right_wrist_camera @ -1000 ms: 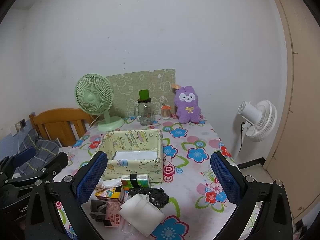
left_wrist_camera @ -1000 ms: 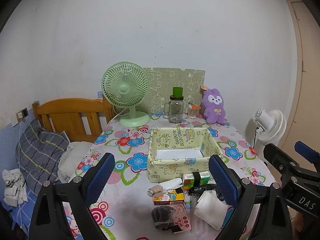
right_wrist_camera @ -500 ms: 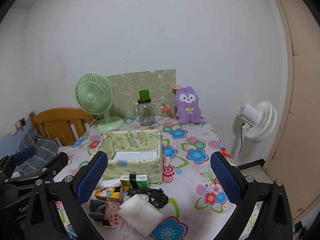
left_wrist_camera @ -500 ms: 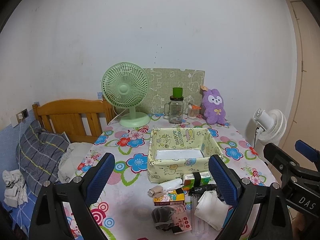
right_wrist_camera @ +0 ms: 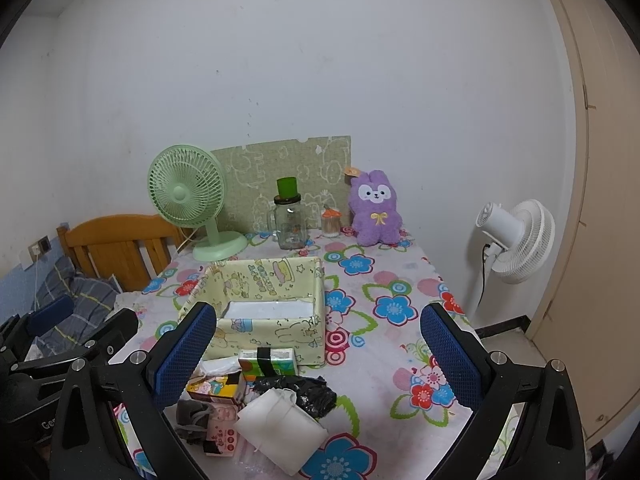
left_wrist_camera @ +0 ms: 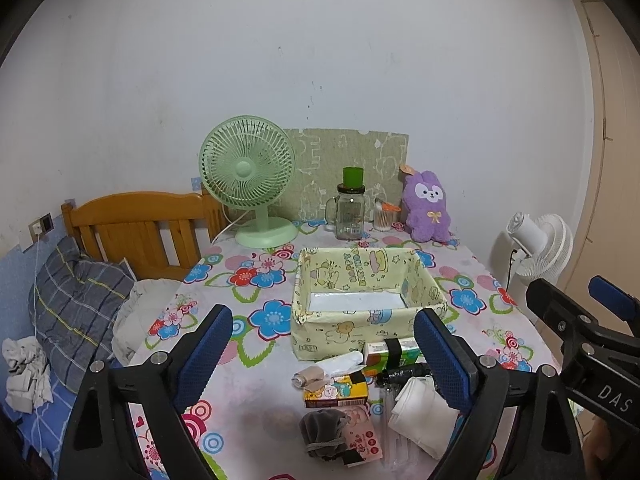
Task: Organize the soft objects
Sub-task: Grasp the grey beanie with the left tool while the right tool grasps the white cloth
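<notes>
A yellow cartoon-print fabric box (left_wrist_camera: 320,316) (right_wrist_camera: 280,326) stands open mid-table. In front of it lies a pile: a grey drawstring pouch (left_wrist_camera: 322,430) (right_wrist_camera: 192,416), a white cloth bag (left_wrist_camera: 416,410) (right_wrist_camera: 276,426), a black plastic bag (right_wrist_camera: 300,392), a green tissue pack (left_wrist_camera: 394,354) (right_wrist_camera: 268,362), a small cartoon carton (left_wrist_camera: 336,394) (right_wrist_camera: 214,388) and a beige roll (left_wrist_camera: 310,376). A purple plush rabbit (left_wrist_camera: 426,208) (right_wrist_camera: 374,210) sits at the back. My left gripper (left_wrist_camera: 322,356) and right gripper (right_wrist_camera: 316,352) are both open and empty, held above the pile.
A green desk fan (left_wrist_camera: 248,192), a glass mug jar (left_wrist_camera: 350,212) and a small cotton-swab jar (left_wrist_camera: 384,220) stand along the back wall. A white floor fan (right_wrist_camera: 516,240) is right of the table. A wooden bed headboard (left_wrist_camera: 132,224) and pillow (left_wrist_camera: 76,304) are to the left.
</notes>
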Motion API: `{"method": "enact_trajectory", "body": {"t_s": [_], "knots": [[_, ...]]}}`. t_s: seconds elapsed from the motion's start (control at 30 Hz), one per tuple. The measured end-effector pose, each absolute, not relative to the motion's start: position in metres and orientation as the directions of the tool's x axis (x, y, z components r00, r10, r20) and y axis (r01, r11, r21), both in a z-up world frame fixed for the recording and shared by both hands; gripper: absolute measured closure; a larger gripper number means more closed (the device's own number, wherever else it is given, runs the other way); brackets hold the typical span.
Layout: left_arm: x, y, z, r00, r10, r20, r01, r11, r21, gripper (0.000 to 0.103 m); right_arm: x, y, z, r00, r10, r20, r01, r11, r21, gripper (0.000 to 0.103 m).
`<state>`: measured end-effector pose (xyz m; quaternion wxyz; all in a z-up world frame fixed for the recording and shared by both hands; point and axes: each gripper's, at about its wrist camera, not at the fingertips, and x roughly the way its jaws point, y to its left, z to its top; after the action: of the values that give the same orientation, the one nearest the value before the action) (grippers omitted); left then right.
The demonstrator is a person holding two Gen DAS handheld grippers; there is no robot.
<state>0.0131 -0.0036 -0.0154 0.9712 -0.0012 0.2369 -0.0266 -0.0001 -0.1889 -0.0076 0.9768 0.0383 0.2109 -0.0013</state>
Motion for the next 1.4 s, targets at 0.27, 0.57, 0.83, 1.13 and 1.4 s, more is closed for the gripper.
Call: {"method": "enact_trajectory", "body": {"t_s": [0.27,0.57,0.83,1.13,1.4], "knots": [[0.016,-0.003,-0.032,0.876,-0.058,-0.479,0.049,0.998,-0.031,0.012,0.003,-0.188,-0.021,0.904,0.026,-0.426,0.007,0.997,0.076,0.002],[0.018,0.001,-0.063,0.851,-0.078,-0.52,0.067,0.997,-0.039,0.012,0.007,-0.184,-0.049,0.89,0.058,-0.453,-0.025,0.997,0.078,0.002],[0.011,-0.002,-0.089,0.844,-0.064,-0.533,0.084,0.996,0.014,0.012,0.008,-0.182,-0.072,0.873,0.09,-0.478,-0.053,0.994,0.091,0.002],[0.008,0.0,-0.115,0.822,-0.074,-0.564,0.093,0.996,0.005,0.013,0.009,-0.178,-0.101,0.853,0.12,-0.508,-0.082,0.992,0.096,0.002],[0.016,0.002,-0.135,0.796,-0.081,-0.599,0.093,0.996,-0.011,0.018,0.016,-0.179,-0.121,0.832,0.133,-0.539,-0.075,0.989,0.128,0.002]]}}
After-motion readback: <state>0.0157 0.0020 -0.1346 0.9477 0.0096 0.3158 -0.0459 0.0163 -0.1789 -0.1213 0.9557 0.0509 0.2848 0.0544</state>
